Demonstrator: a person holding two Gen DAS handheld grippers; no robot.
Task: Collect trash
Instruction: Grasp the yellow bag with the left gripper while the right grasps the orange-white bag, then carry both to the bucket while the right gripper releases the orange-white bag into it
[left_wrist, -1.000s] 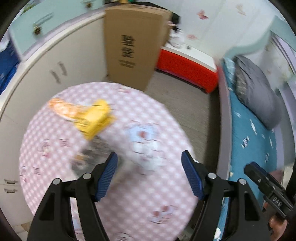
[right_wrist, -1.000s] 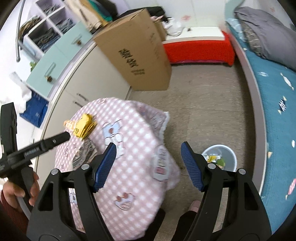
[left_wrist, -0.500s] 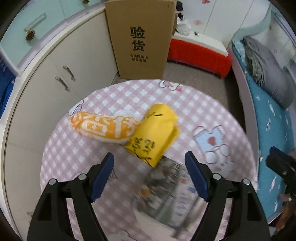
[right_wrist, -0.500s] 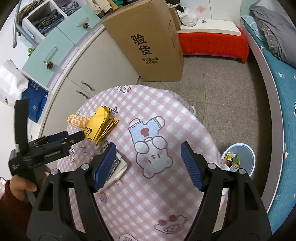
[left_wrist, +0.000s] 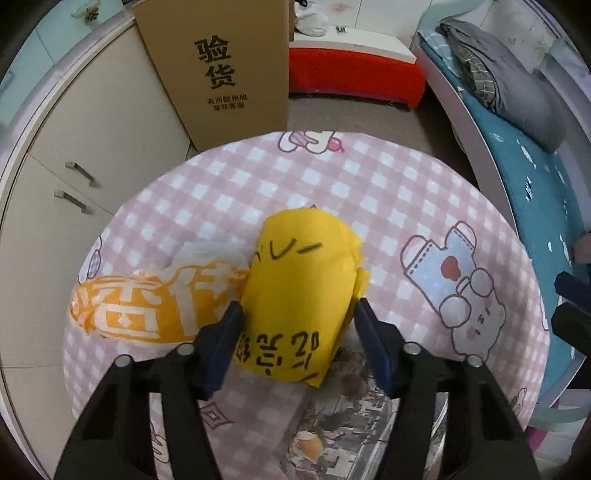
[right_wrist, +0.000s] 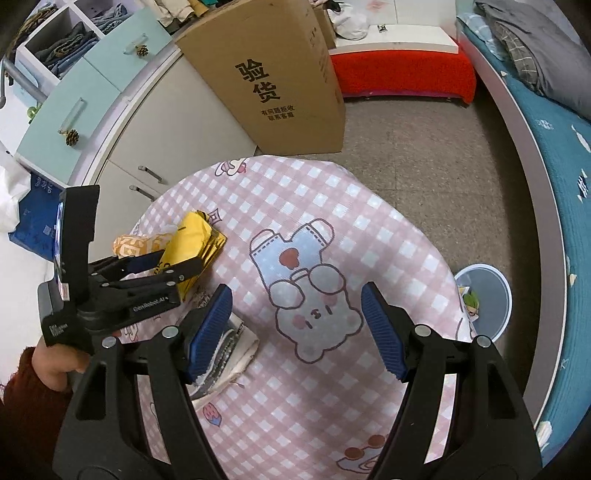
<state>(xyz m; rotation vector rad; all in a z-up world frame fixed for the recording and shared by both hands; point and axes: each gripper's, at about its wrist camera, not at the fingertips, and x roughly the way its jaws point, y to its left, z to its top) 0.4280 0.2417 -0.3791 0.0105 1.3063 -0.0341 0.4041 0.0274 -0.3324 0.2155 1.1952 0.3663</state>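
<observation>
A round counter (right_wrist: 369, 229) under a pink checked cloth fills the foreground of a bedroom. Nearest, the right tongs (right_wrist: 295, 328) hang spread apart over the cloth, holding nothing. Further left, the left tongs (left_wrist: 295, 343) straddle the yellow wrapper (left_wrist: 299, 295), apparently not yet clamped. An orange bag (left_wrist: 147, 302) touches it. Beyond stands a cardboard box (left_wrist: 221, 66), and a trash bin (right_wrist: 487, 299) sits on the floor.
</observation>
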